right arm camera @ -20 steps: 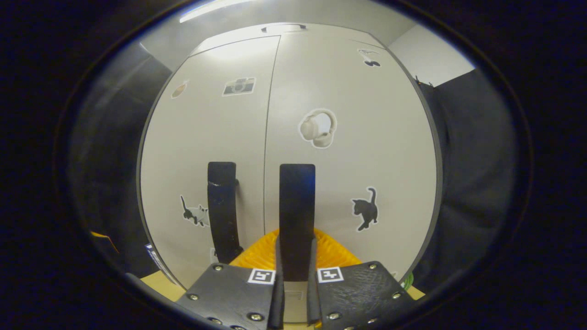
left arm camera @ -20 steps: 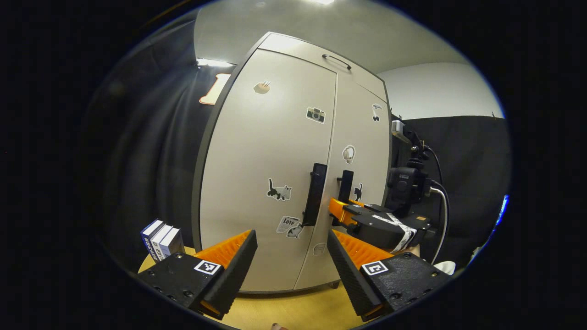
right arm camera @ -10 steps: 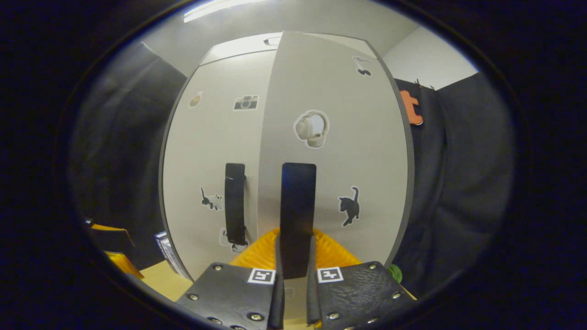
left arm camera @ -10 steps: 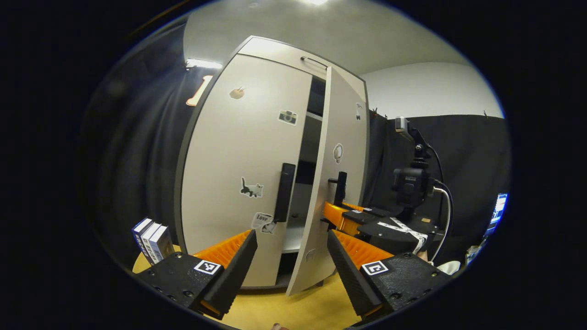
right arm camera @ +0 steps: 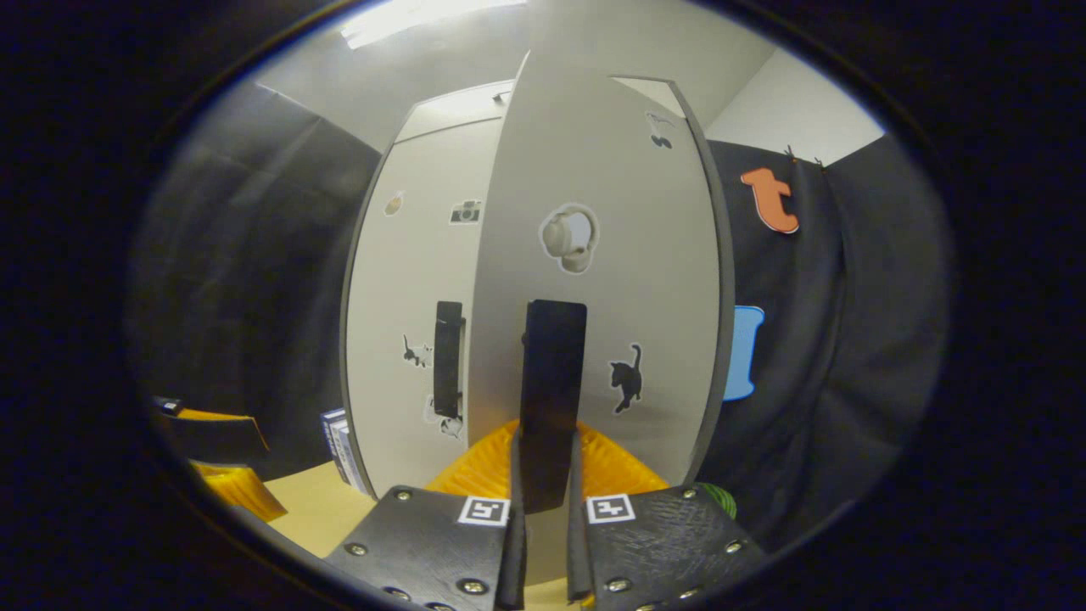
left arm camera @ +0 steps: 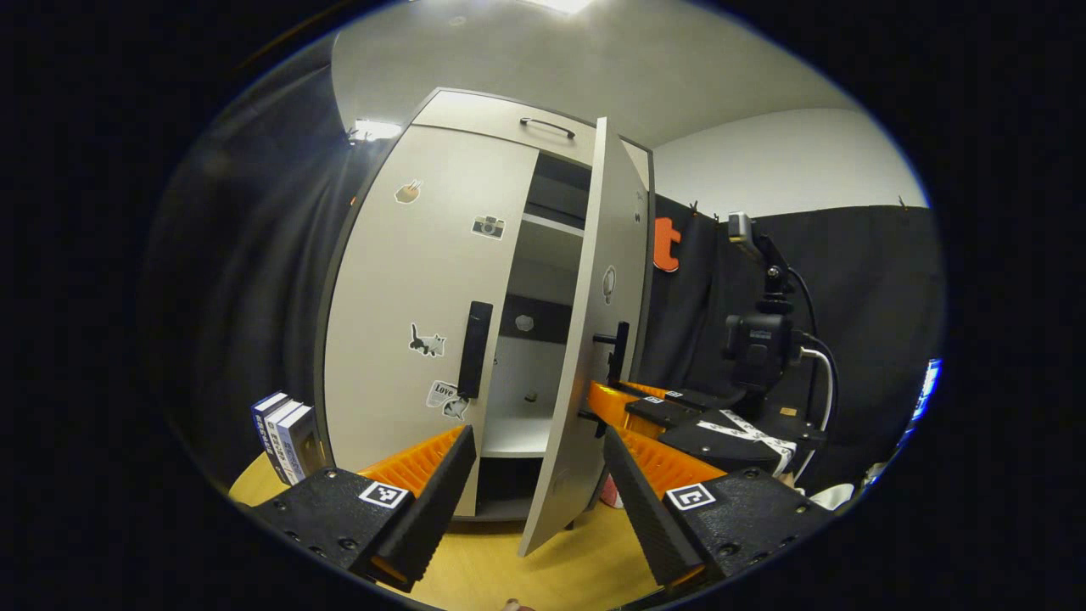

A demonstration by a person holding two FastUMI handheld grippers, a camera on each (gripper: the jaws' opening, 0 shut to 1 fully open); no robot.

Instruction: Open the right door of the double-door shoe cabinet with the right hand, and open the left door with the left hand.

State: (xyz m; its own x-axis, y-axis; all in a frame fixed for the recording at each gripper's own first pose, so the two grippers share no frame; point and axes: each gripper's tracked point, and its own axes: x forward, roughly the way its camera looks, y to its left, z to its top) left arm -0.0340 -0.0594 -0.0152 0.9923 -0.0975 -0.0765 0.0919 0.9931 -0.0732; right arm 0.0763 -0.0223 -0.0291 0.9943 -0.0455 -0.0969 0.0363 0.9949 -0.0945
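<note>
Grey right door [left arm camera: 585, 356] stands ajar, right gripper [right arm camera: 543, 501] clamping its handle [right arm camera: 551, 399].

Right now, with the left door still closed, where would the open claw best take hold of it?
By the left door's handle, a tall upright bar standing off the left door near its inner edge. The left claw should come straight at the front, fingers either side of the bar, probably near mid-height.
</note>
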